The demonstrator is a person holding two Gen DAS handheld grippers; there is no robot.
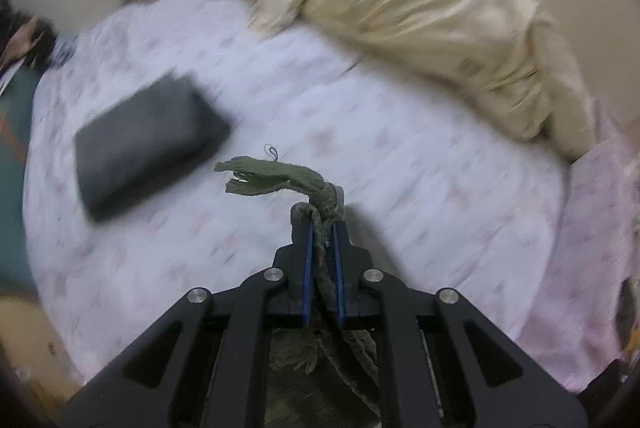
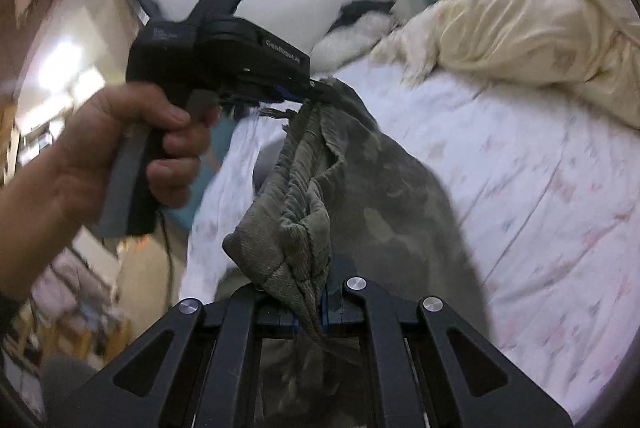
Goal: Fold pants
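The left tool [image 1: 322, 228] was seen pressed together on a twisted, frayed edge of the olive-green pants [image 1: 276, 176], which were held above the bed [image 1: 400, 164]. The right tool [image 2: 326, 292] was likewise clamped on a bunched fold of the pants [image 2: 304, 188], the cloth being stretched between the two tools and hung over the near side of the bed [image 2: 520, 168]. The left tool [image 2: 316, 86] was gripped by the person's left hand [image 2: 120, 148]. On the bed, left of the pants, a dark folded item [image 1: 148, 144] was laid, possibly another garment, though it was blurred. At the bed's far side a cream quilt [image 1: 420, 16] was heaped.
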